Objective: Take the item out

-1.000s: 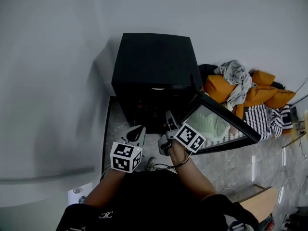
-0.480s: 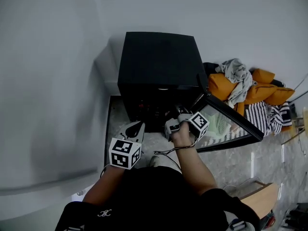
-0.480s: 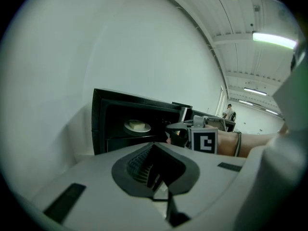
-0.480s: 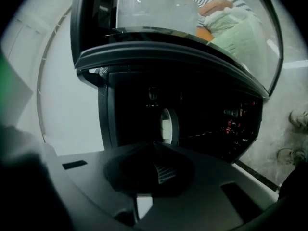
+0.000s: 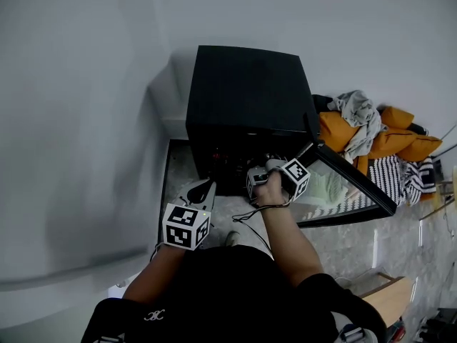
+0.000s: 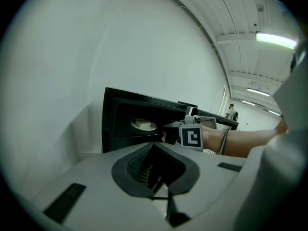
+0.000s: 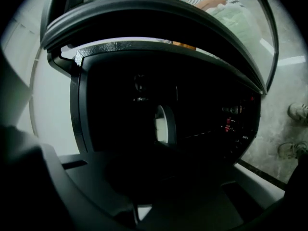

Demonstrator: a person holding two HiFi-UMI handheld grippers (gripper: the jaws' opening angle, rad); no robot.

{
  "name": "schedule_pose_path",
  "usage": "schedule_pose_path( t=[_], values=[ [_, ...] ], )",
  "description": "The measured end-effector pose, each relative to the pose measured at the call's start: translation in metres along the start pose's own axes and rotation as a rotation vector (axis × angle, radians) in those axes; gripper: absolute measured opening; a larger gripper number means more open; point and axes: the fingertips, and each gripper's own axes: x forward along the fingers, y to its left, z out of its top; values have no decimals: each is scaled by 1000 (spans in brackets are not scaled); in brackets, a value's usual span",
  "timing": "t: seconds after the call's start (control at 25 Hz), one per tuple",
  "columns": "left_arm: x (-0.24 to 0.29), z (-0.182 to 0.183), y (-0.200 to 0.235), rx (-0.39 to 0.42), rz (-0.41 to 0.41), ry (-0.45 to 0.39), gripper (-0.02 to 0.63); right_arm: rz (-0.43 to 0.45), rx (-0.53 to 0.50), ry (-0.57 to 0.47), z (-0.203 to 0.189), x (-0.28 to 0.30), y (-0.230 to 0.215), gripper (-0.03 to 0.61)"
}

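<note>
A black cabinet [image 5: 246, 84] stands on the floor with its glass door [image 5: 343, 184] swung open to the right. Inside, on a shelf, a round white plate [image 6: 143, 124] carries a pale item; the right gripper view shows that plate [image 7: 161, 124] edge-on in the dark interior. My right gripper [image 5: 268, 166] is at the cabinet's opening, rolled onto its side, with its jaws shut and nothing seen between them. My left gripper [image 5: 207, 186] hangs in front of the cabinet's lower left corner, jaws shut [image 6: 159, 189] and empty, apart from the plate.
Small red lights [image 7: 228, 121] glow on one side inside the cabinet. A pile of orange and grey cloth [image 5: 371, 131] and a striped fabric [image 5: 407, 177] lie to the right behind the door. A plain wall [image 5: 71, 120] runs along the left. My shoes [image 7: 297, 112] stand on the marbled floor.
My right gripper has gone forward and down to the cabinet's opening and has rolled onto its side. The left gripper has shifted a little sideways in front of the cabinet.
</note>
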Motion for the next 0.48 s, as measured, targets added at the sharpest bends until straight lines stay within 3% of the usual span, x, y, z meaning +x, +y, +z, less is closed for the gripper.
schedule_pose_path(
  t=[0.2, 0.48],
  values=[
    [0, 0, 8, -11, 19, 3, 0, -7, -38, 15, -3, 15, 10, 35],
    [2, 6, 16, -7, 38, -3, 0, -12, -10, 3, 2, 30, 14, 88]
  ],
)
